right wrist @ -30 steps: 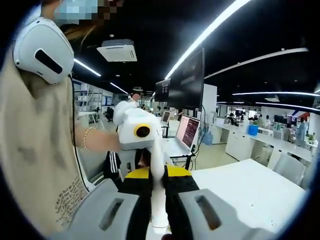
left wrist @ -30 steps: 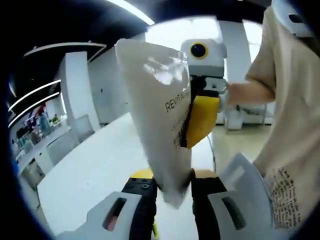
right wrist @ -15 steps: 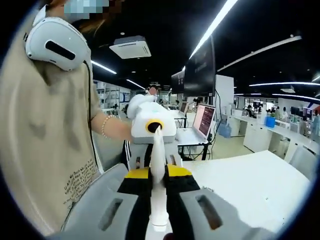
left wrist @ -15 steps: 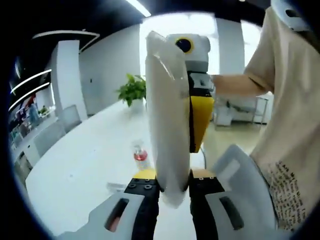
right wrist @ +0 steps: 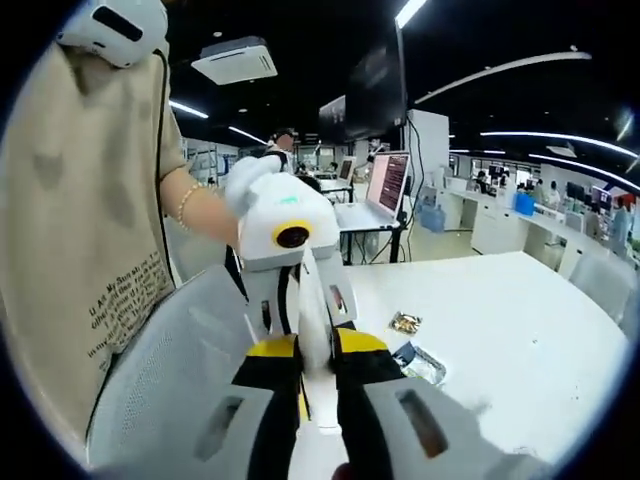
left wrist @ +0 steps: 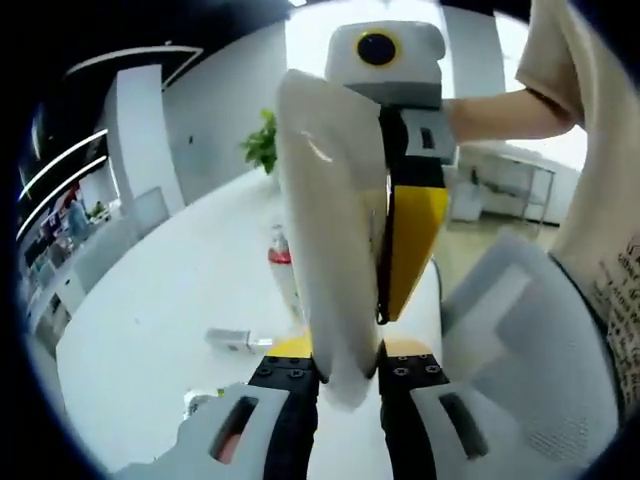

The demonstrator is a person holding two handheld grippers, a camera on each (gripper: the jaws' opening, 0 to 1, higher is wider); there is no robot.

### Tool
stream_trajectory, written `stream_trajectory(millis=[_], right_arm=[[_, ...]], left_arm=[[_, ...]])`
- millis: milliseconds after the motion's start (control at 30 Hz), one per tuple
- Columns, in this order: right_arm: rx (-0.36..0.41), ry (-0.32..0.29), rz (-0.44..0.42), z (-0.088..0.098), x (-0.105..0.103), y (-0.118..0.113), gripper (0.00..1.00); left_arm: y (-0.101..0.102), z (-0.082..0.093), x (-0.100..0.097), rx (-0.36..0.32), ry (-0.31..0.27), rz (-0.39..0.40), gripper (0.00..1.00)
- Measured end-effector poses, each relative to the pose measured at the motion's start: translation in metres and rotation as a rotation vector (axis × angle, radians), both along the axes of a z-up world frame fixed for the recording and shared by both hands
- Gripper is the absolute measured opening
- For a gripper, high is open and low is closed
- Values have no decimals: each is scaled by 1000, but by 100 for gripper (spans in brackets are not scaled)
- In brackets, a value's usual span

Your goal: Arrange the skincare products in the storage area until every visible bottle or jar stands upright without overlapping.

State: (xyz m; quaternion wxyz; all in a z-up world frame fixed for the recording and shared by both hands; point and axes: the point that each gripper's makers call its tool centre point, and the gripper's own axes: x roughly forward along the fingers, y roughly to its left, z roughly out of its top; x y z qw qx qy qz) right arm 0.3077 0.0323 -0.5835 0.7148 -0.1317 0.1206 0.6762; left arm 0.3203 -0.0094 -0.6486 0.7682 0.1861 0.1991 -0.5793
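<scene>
A flat white tube (left wrist: 330,230) stands up between the jaws of my left gripper (left wrist: 348,375), which is shut on its lower end. My right gripper (left wrist: 385,300) reaches in from the far side, one yellow jaw pressed against the tube's right face. In the right gripper view the same tube (right wrist: 318,325) shows edge-on, with my right gripper (right wrist: 318,378) shut on it and the left gripper (right wrist: 318,345) holding it from behind. A small red-capped bottle (left wrist: 283,262) stands on the white table (left wrist: 140,330), and a silvery tube (left wrist: 235,340) lies flat near it.
A grey mesh chair (left wrist: 525,350) is close on the right and also shows as the chair (right wrist: 170,370). A gold wrapper (right wrist: 405,322) and a silver packet (right wrist: 420,362) lie on the table (right wrist: 500,320). A person in a beige shirt (right wrist: 80,220) stands close. A plant (left wrist: 265,148) is at the table's far end.
Both cameras have tilted down toward the table, bringing the lying tube, wrapper and packet into view. The white tube stays held by both grippers.
</scene>
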Motion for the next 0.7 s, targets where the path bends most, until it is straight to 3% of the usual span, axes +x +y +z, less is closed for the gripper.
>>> stream_trajectory(millis=[167, 367, 500, 700], right_arm=[[-77, 17, -11, -33, -1, -2, 11], [-130, 9, 0, -59, -2, -6, 11], [-138, 21, -4, -69, -1, -8, 11], [-112, 21, -19, -65, 3, -11, 12]], left_arm=[[-6, -30, -2, -9, 41, 7, 19], [-12, -56, -4, 5, 70, 18, 19], [-13, -65, -4, 22, 80, 29, 19], [-15, -62, -1, 18, 54, 25, 19]])
